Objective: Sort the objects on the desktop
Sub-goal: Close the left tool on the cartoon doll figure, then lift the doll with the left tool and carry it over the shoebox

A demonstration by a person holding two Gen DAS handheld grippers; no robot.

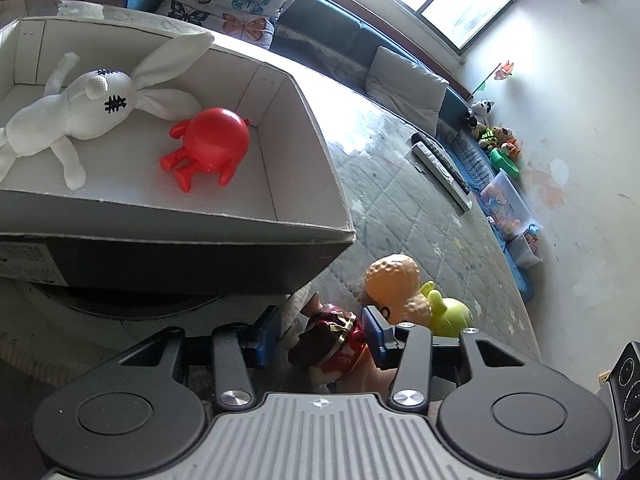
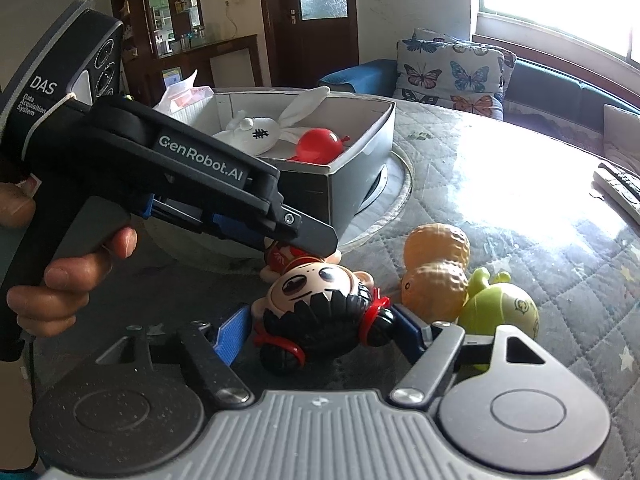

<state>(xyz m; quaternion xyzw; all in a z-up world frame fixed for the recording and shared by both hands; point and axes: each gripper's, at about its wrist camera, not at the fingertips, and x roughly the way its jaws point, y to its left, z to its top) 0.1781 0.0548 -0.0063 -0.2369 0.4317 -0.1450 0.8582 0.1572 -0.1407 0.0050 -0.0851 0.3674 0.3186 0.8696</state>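
Left wrist view: left gripper (image 1: 320,334) jaws wide, straddling doll body (image 1: 334,342), grip unclear. Box (image 1: 316,128) holds white rabbit (image 1: 80,112), red figure (image 1: 208,144).

Right wrist view: right gripper (image 2: 320,330) pads against doll's head, clamped.

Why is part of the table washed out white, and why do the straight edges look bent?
Right wrist view: window light glares off the table, hiding its quilt pattern. Left wrist view: the same glare beside the box; the fisheye lens bows its edges.

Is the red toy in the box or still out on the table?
In the box. The red toy lies on the floor of the cardboard box, beside the white bunny, with the box walls all around it.
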